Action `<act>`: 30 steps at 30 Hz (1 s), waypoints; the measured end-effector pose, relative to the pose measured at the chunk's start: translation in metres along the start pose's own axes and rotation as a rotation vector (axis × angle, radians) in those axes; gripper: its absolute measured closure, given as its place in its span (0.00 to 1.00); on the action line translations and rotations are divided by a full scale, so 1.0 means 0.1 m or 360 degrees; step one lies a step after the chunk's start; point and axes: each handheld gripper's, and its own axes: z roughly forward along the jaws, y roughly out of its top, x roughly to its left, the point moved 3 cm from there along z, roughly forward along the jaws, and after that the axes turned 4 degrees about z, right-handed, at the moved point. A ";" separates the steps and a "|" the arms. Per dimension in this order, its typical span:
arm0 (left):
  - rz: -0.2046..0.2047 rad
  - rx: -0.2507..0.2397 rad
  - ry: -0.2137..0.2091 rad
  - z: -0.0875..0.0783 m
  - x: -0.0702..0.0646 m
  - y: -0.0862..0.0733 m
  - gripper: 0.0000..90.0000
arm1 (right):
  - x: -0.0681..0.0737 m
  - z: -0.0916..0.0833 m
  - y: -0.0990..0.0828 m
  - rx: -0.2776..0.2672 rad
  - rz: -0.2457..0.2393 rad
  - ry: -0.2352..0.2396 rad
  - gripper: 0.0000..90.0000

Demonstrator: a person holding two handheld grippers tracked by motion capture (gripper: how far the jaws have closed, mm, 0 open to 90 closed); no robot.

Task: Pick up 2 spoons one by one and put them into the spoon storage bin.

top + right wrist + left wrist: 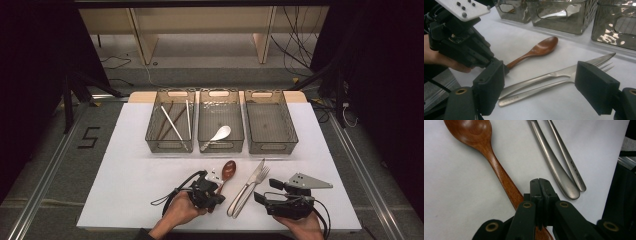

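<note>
A brown wooden spoon (228, 171) (474, 132) (541, 47) lies on the white table, bowl toward the bins. My left gripper (215, 196) (540, 182) points down over the spoon's handle. It is shut, its jaws meeting with no gap, and the handle runs underneath them. A steel knife (250, 184) (554, 165) (564, 72) and fork (261, 176) (570, 162) (607, 65) lie side by side to the right of the spoon. My right gripper (267, 191) (540, 72) rests low at the front right, open, its jaws framing the knife and fork handles without touching them.
Three clear bins stand in a row across the table's middle. The left bin (169, 146) holds chopsticks (172, 124), the middle bin (220, 146) a white spoon (221, 133), and the right bin (272, 147) has nothing in it. The table's front edge runs just beneath both hands.
</note>
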 end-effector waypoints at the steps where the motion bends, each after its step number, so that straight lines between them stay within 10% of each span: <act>1: 0.0009 0.0006 0.0002 0.00 0.00 0.00 0.99 | 0.00 0.00 0.00 0.0002 0.0001 0.0000 0.27; 30: -0.0083 0.0133 0.0286 -0.24 0.51 -0.11 0.99 | -0.01 0.00 -0.01 0.0007 0.0007 -0.0007 0.27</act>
